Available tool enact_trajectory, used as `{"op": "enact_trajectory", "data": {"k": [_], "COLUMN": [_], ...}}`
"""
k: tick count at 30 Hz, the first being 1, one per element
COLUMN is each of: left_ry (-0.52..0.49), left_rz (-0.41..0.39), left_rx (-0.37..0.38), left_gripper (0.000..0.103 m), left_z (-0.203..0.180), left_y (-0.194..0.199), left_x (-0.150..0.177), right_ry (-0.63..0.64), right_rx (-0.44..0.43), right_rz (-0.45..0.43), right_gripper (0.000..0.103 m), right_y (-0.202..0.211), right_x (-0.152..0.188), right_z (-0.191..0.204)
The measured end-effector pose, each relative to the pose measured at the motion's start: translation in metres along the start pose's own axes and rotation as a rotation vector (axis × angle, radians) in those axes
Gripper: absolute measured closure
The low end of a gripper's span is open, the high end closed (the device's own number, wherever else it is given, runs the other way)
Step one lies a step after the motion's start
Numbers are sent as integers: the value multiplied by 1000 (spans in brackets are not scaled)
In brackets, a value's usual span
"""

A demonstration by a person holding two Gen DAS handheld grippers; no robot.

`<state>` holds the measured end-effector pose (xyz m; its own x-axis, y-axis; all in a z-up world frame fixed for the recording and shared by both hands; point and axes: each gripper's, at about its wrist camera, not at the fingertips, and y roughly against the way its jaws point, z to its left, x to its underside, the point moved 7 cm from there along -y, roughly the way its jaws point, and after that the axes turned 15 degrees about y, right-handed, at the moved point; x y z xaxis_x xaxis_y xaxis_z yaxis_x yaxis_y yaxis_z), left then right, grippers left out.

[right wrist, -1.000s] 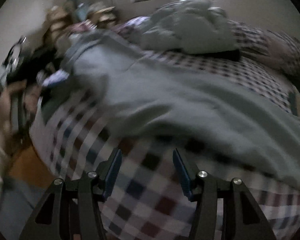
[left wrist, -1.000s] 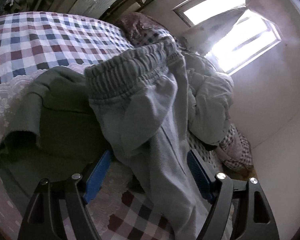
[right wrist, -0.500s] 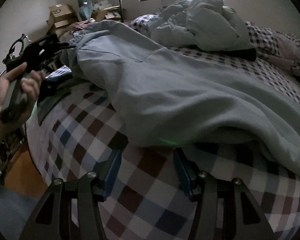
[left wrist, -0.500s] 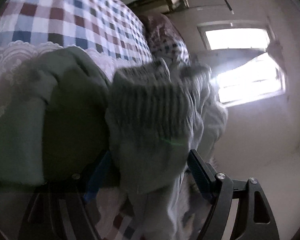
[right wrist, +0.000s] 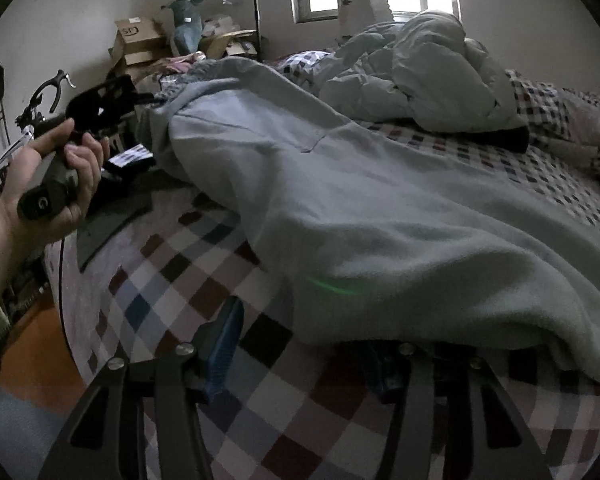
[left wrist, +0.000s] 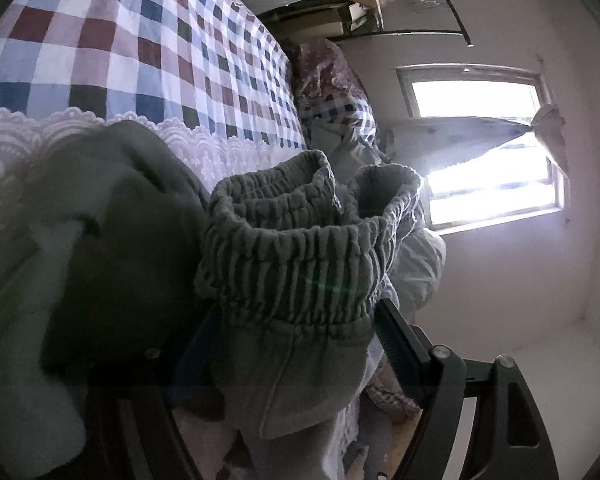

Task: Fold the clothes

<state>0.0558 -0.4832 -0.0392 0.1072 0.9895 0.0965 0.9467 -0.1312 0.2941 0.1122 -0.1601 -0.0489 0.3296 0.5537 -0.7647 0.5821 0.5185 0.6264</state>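
Pale grey-blue sweatpants (right wrist: 340, 200) lie stretched across the checked bed. Their bunched elastic waistband (left wrist: 296, 256) fills the gap between the fingers of my left gripper (left wrist: 300, 336), whose jaws stand wide; whether they press the cloth I cannot tell. The left gripper also shows in the right wrist view (right wrist: 100, 104), held in a hand at the waistband end. My right gripper (right wrist: 300, 340) is open, low over the bedspread at the edge of the pant leg; the cloth hides its right fingertip.
A dark green garment (left wrist: 112, 240) lies left of the waistband on a lace-edged cloth. A crumpled pale duvet (right wrist: 420, 76) sits at the bed's head. Boxes (right wrist: 136, 40), a bicycle (right wrist: 40, 100) and clutter stand beyond the bed. Wooden floor (right wrist: 28, 352) lies lower left.
The left gripper has turned and closed in on the waistband, which now bunches between its fingers. The right gripper has moved forward until the pant leg's edge covers its right fingertip.
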Motion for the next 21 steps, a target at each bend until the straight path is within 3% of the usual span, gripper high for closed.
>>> {"op": "enact_trajectory", "data": {"k": [2,3,6,7,11,16,18,21], "left_ry": [-3,-4,17,27,35,-4,-23,55], "left_rz": [-3,-4,-6,-8,-19,-20,-15,-29], "left_rx": [-4,-5,0,3,59,133,131,21], "left_gripper": [28,32,50,60,72,74,74,74], "left_z": [0,1,0,0,-18,-49,-47,-2], "left_y": [-1,-2,2,5,27,51,49,37], "left_x": [-3,-4,-9,-11,-14,-8,-9,-24], "right_ry": [13,20,35,36,21,-32,-43,-21], "right_rx": [16,24,17,4,-38,-97,-123,-154], "right_rz": [8,12,12,-2,-62,-125,-120,-68], "right_gripper": [59,73,92,92,94,94,94,93], "right_y": [-3,-5,1,8,39,80,83,71], "right_x": [-1,-1,-3,-5,-19,-42,-41,-29], "right_z": [0,0,-8,-11,-28,-46,-46,-35]}}
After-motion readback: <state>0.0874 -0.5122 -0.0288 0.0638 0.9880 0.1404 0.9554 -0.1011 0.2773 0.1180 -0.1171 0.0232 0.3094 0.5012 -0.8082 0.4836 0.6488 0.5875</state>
